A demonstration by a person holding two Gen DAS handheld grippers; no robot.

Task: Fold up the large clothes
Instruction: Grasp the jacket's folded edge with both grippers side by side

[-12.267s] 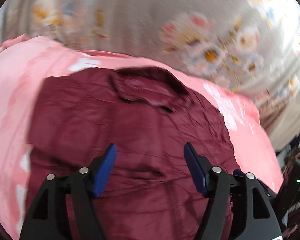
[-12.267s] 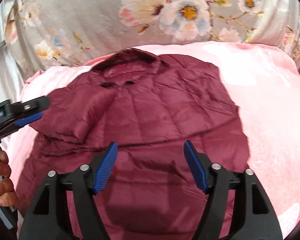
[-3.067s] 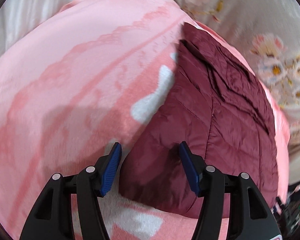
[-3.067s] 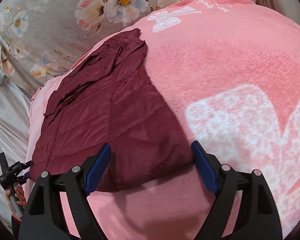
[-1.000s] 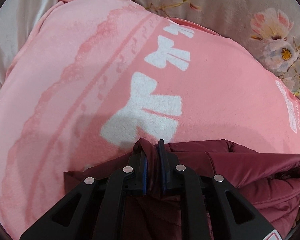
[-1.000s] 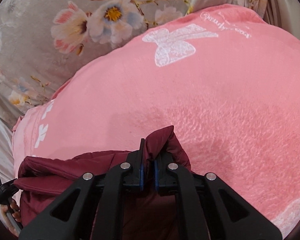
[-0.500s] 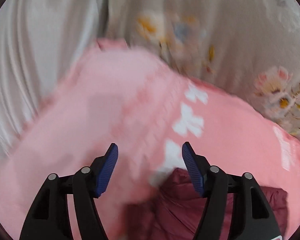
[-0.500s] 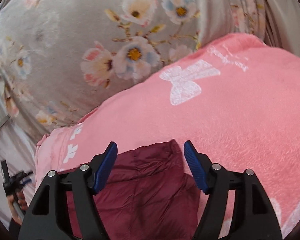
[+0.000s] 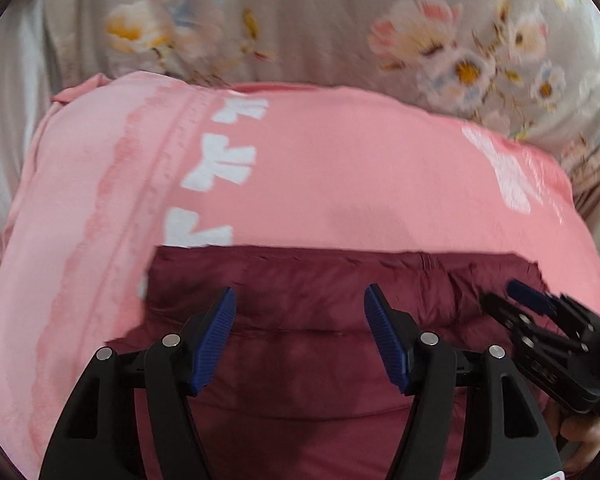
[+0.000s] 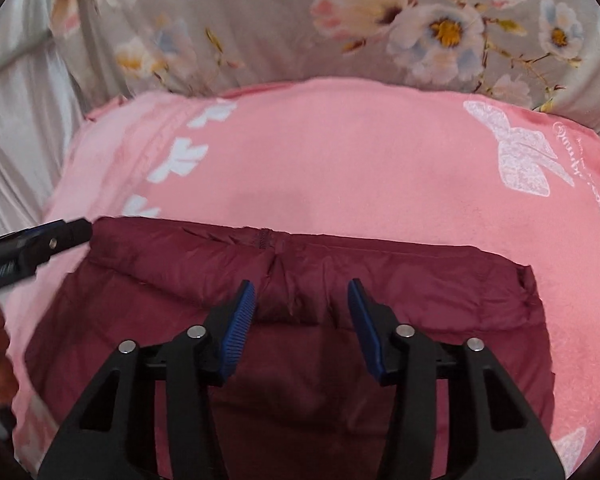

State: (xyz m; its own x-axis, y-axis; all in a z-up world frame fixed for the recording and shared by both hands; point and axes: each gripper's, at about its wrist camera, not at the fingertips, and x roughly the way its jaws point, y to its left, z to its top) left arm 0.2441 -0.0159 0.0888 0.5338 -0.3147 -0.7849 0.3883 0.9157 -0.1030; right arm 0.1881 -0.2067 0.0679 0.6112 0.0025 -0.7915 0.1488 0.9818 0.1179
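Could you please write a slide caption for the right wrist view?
Open right gripper above a folded maroon puffer jacket on a pink blanket.

Place: a home bedroom
Bed: covered by a pink blanket (image 10: pixel 340 152) with white bows
Backdrop: floral curtain (image 10: pixel 260 12)

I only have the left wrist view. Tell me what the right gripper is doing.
Observer: The right gripper has its jaws open and empty, over the folded maroon quilted jacket.
Operator: Report the jacket's far edge.
Observer: A zipper end shows near the middle of that edge, which lies on the pink fleece blanket.
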